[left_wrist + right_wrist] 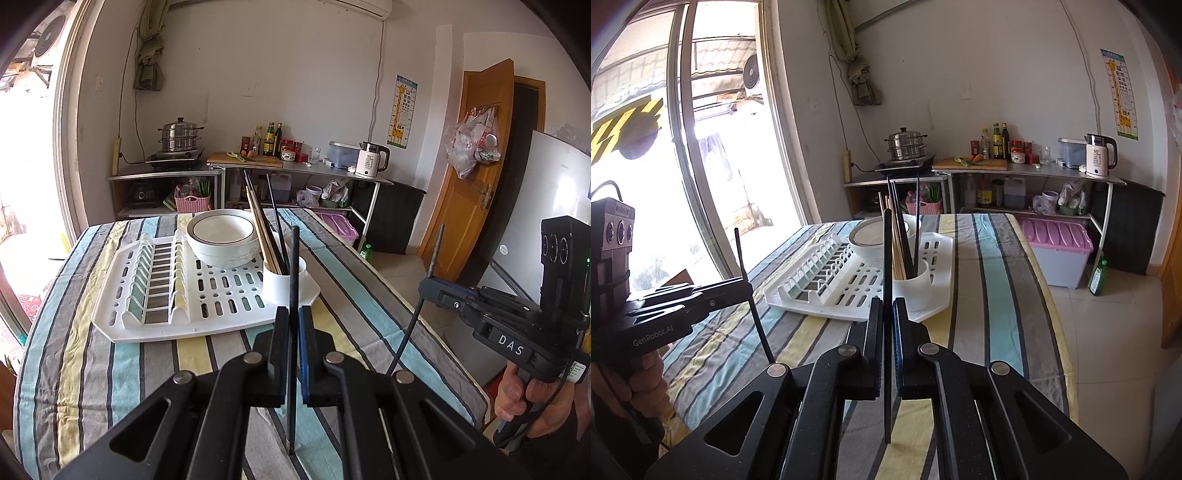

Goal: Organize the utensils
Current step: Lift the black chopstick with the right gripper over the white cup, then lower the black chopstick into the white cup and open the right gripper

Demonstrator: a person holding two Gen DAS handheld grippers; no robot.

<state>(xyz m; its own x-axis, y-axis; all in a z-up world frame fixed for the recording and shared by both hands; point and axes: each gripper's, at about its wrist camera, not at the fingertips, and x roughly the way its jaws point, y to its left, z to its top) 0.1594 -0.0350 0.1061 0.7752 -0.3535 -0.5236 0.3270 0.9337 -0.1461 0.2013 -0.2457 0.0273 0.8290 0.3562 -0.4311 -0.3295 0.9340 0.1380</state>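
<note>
While my left gripper (294, 321) pinched one black chopstick (293, 266) upright, the white cup (283, 282) of chopsticks and a bowl (221, 236) on the drying rack (177, 314) stood just ahead on the striped tablecloth (92, 369). Through the right wrist camera, my right gripper (887, 321) clamped another black chopstick (887, 258) before the cup (911, 286), kitchen shelves (1015, 173) beyond.

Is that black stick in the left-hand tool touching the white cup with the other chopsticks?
Apart. In the right wrist view the left gripper holds its black chopstick well left of the white cup, with striped tablecloth and rack between them.
</note>
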